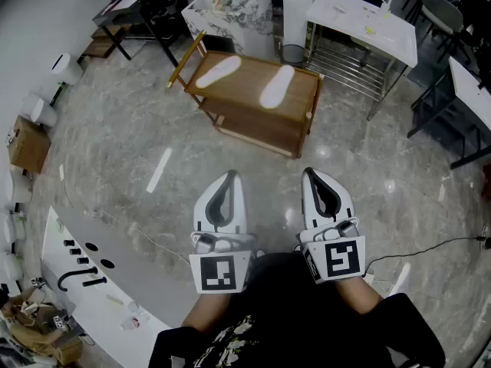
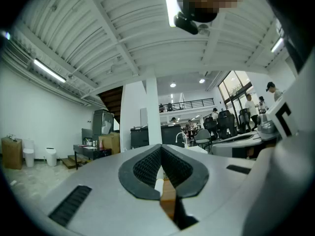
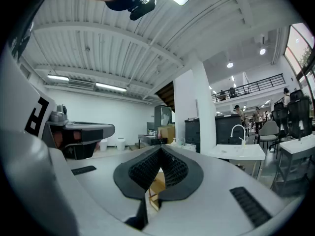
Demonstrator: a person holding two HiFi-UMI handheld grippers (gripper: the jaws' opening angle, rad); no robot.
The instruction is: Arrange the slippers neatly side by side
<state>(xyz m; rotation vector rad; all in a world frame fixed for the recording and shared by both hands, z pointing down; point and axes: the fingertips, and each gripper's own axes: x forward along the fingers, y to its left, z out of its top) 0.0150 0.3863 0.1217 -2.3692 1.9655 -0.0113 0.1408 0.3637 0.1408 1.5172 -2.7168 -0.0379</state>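
Observation:
Two white slippers lie apart on a low wooden table (image 1: 238, 102) in the head view, the left slipper (image 1: 219, 71) angled, the right slipper (image 1: 277, 86) nearer the table's right end. My left gripper (image 1: 229, 175) and right gripper (image 1: 310, 172) are held close to my body, well short of the table, both pointing toward it. Both are shut with nothing between the jaws. In the left gripper view the shut left gripper (image 2: 161, 147) leaves a slit showing a sliver of white slipper (image 2: 158, 185) and wood. The right gripper (image 3: 160, 150) slit shows the wooden table (image 3: 156, 183).
Marble-look floor lies between me and the wooden table. A white metal-framed table (image 1: 360, 18) and chairs stand at the back right, a marbled box (image 1: 230, 10) behind, a cardboard box (image 1: 29, 144) at left, a white counter (image 1: 77, 297) at lower left. A cable (image 1: 430, 245) crosses the floor at right.

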